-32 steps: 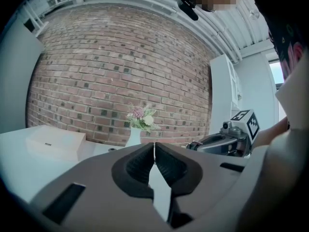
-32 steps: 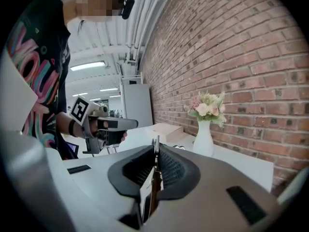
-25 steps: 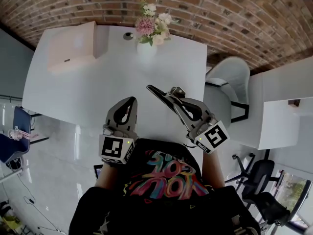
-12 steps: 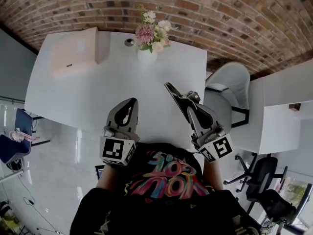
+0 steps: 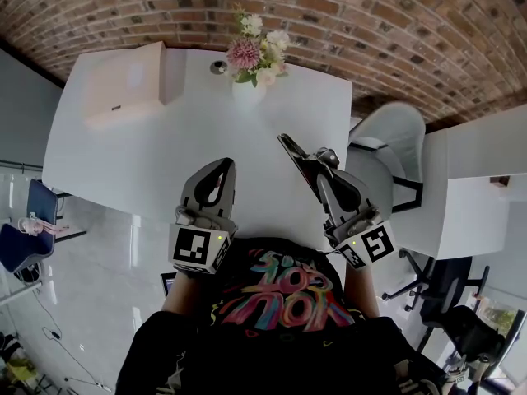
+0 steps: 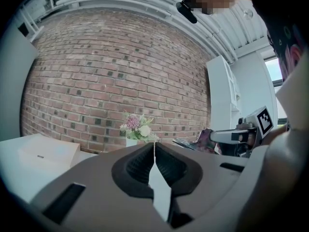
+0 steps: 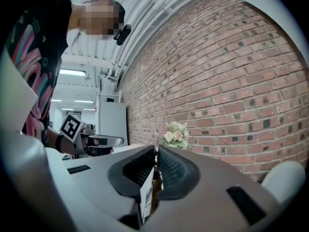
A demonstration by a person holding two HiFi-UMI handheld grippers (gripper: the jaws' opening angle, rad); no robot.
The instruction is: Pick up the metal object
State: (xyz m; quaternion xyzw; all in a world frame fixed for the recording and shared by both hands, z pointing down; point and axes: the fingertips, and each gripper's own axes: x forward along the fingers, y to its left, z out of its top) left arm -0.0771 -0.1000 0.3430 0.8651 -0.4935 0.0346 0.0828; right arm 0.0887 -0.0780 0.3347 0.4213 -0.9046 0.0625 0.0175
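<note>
Right gripper view: the metal object [image 7: 146,193] sits pinched edge-on between the nearly closed jaws of the right gripper [image 7: 155,151], one flat end jutting past their tips. It looks stiff, light and slick, so hold it mid-length. The left gripper [image 6: 154,146] has its jaws closed on nothing.

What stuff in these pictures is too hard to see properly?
- Metal thing in the right claw: the head view shows only a dark, thin shape. In the right gripper view the claw's pads cover all but an edge.
- Small round thing beside the vase: too small in the head view to tell what it is.
- Label on the box: too small to read.
</note>
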